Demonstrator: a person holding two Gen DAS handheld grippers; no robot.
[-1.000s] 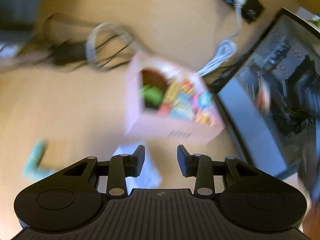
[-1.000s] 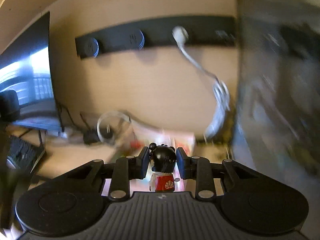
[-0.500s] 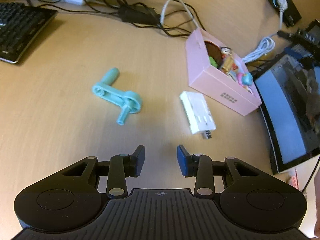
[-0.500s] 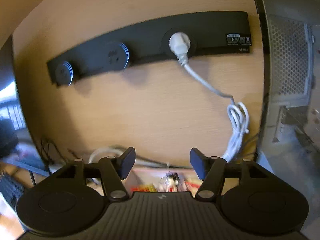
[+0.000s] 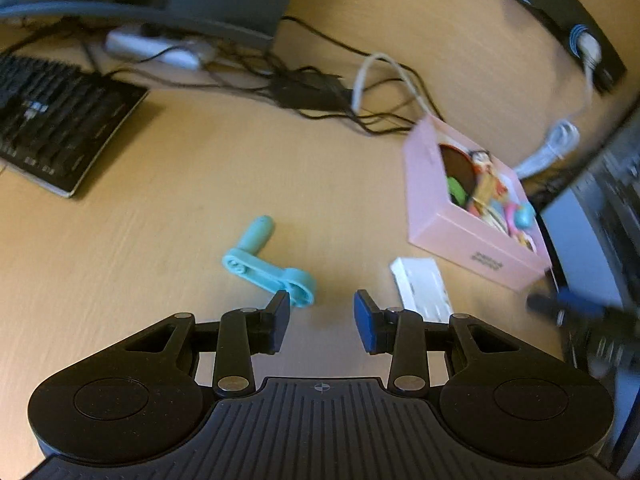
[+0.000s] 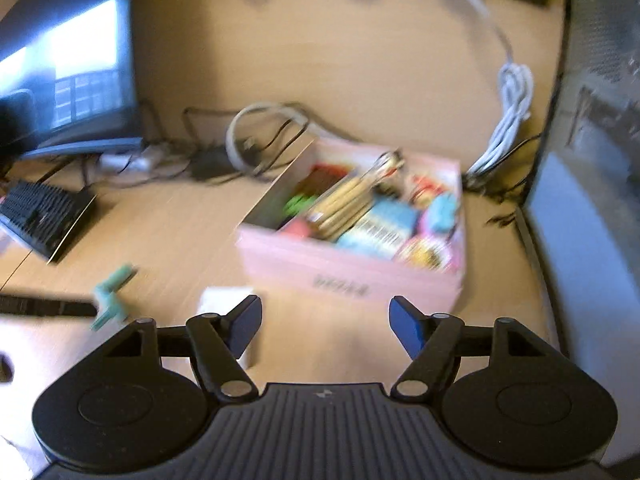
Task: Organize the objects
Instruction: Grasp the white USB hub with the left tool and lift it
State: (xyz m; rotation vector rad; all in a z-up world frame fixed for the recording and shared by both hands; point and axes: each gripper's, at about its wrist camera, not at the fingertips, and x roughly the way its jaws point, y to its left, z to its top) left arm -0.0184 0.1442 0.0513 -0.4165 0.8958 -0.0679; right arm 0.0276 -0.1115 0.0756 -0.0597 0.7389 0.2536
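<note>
A pink box (image 5: 480, 256) (image 6: 352, 276) full of small toys and packets sits on the wooden desk; a black-haired doll (image 5: 486, 164) lies among them. Before the box lie a white adapter (image 5: 420, 286) (image 6: 224, 296) and a teal crank handle (image 5: 264, 268) (image 6: 114, 284). My left gripper (image 5: 320, 316) hovers just short of the crank, its jaws a little apart with nothing between them. My right gripper (image 6: 326, 320) hangs in front of the box's near wall; its jaws are opening wide and hold nothing.
A black keyboard (image 5: 56, 128) (image 6: 44, 212) lies at the left, below a monitor (image 6: 72, 76). Tangled cables (image 5: 320, 92) run behind the box. A black power strip (image 5: 560, 12) and a coiled white cord (image 6: 512, 104) lie at the back. A computer case (image 6: 592, 160) walls off the right.
The right gripper held the doll a second ago; its jaws have spread and the doll is out of them. It has dropped toward the box. The left gripper has neared the crank.
</note>
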